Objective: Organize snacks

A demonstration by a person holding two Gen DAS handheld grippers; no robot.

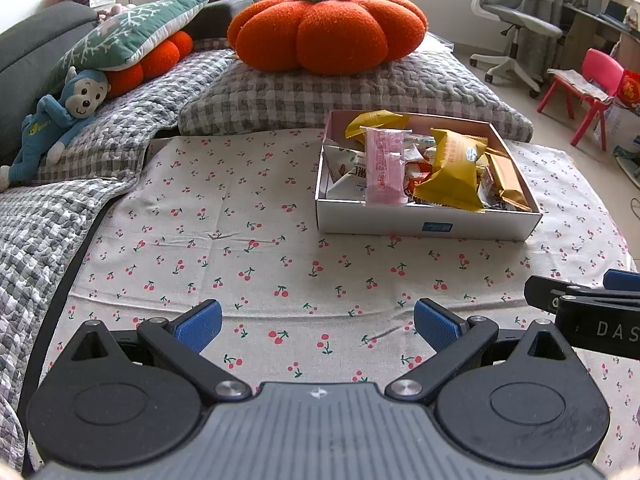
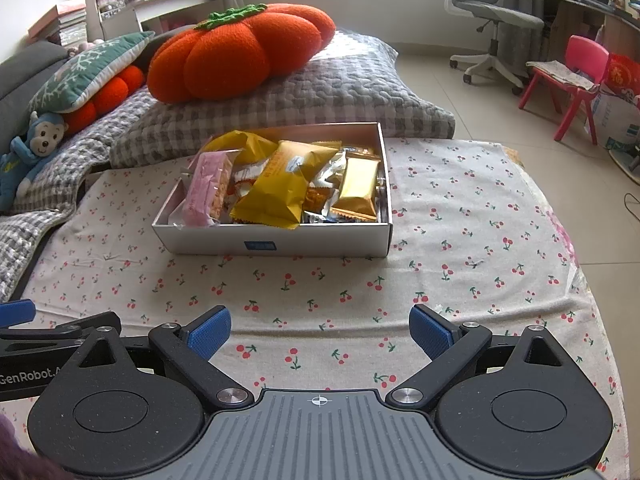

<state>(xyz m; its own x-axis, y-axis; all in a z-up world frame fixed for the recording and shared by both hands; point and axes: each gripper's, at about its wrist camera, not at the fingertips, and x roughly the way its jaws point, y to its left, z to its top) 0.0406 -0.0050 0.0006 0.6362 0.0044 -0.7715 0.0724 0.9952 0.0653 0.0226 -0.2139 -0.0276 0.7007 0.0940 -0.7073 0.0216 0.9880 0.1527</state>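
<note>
I log 1 white box [image 2: 276,240] of snacks (yellow packet [image 2: 280,184] on top, pink packet [image 2: 206,190] leftmost) on the cherry-print cloth [image 2: 460,240], ahead of my left gripper [image 1: 318,326] and right gripper [image 2: 320,330], both jaws wide apart, empty.

A shallow white box [image 2: 276,240] with a small blue label on its near wall sits flat on the cherry-print cloth [image 2: 460,240], toward the far edge and well clear of the near one. It is open and heaped with wrapped snacks: a pink packet [image 2: 206,190] along the left side, a big yellow pouch [image 2: 280,190] tilted in the middle, a gold bar [image 2: 358,188] at the right, and another yellow pouch [image 2: 240,140] at the back.
</note>
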